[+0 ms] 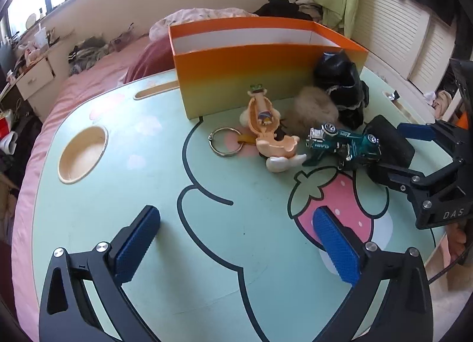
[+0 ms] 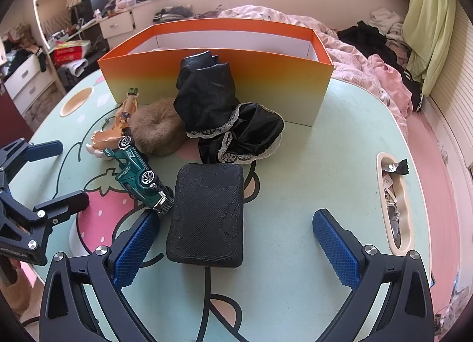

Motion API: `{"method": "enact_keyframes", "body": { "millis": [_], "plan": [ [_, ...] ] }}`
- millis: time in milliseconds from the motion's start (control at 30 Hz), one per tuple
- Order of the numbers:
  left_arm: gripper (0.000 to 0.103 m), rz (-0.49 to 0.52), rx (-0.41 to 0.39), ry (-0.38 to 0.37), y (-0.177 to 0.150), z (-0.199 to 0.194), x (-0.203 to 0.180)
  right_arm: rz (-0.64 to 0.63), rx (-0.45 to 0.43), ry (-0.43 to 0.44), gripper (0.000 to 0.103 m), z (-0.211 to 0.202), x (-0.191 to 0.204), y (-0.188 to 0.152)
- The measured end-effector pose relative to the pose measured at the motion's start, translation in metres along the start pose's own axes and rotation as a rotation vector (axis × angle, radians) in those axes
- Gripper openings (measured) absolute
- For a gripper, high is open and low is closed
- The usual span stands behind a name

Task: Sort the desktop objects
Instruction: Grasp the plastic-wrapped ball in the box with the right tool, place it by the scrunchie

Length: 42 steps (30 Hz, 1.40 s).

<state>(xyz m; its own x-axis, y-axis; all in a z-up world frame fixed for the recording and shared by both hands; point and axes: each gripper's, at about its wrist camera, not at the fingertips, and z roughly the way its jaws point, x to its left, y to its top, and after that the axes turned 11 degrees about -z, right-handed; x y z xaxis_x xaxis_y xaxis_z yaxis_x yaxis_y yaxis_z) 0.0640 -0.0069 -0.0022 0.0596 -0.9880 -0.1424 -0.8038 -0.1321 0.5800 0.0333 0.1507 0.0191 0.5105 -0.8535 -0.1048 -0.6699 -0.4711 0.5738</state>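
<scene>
An orange box (image 1: 236, 75) (image 2: 266, 81) stands open-topped at the back of the green table (image 1: 142, 182). In front of it lie a peach keychain figure (image 1: 266, 132) (image 2: 124, 117), a green toy car (image 1: 343, 143) (image 2: 139, 173), a brown fur scrunchie (image 1: 313, 105) (image 2: 156, 129) and a black lace-trimmed cloth (image 1: 340, 81) (image 2: 212, 99). My left gripper (image 1: 236, 223) (image 2: 59, 173) hangs open over bare tabletop, short of the toys. My right gripper (image 2: 236, 217) (image 1: 393, 149) is open astride a black textured block (image 2: 207, 211) (image 1: 390, 138); the block sits near the left pad (image 2: 136, 247), with no pad pressing on it.
A round cup hollow (image 1: 82, 152) is sunk in the table's left side. A long slot (image 2: 393, 203) on the right edge holds wrappers. A metal key ring (image 1: 224, 140) lies beside the figure. Pink bedding surrounds the table.
</scene>
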Motion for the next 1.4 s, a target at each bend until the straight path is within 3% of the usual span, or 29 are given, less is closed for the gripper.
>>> {"method": "enact_keyframes", "body": {
  "millis": [400, 567, 767, 867, 933, 1067, 1200, 1400],
  "plan": [
    [0.103, 0.016, 0.009, -0.008, 0.006, 0.000, -0.006, 0.003, 0.001, 0.000, 0.103, 0.002, -0.002, 0.001],
    [0.103, -0.032, -0.007, 0.022, 0.020, 0.012, -0.010, 0.002, 0.001, -0.004, 0.103, 0.004, -0.002, 0.001],
    [0.103, 0.007, -0.015, -0.024, 0.011, 0.007, -0.010, 0.000, 0.015, -0.002, 0.103, 0.005, -0.005, 0.004],
    [0.103, 0.000, -0.015, -0.031, 0.012, 0.007, -0.009, 0.004, -0.061, 0.063, 0.097, -0.011, -0.010, 0.006],
    [0.103, -0.011, -0.015, -0.043, 0.012, 0.007, -0.007, 0.022, -0.142, 0.152, 0.087, -0.029, -0.018, 0.011],
    [0.103, -0.021, -0.018, -0.048, 0.012, 0.008, -0.006, 0.059, -0.185, 0.270, 0.072, -0.050, -0.028, 0.052],
    [0.103, -0.025, -0.019, -0.039, 0.012, 0.008, -0.007, 0.044, -0.119, 0.347, 0.042, -0.035, -0.016, 0.124],
    [0.103, -0.034, -0.018, -0.032, 0.014, 0.007, -0.004, 0.193, 0.079, 0.507, 0.039, 0.055, -0.006, 0.209]
  ]
}}
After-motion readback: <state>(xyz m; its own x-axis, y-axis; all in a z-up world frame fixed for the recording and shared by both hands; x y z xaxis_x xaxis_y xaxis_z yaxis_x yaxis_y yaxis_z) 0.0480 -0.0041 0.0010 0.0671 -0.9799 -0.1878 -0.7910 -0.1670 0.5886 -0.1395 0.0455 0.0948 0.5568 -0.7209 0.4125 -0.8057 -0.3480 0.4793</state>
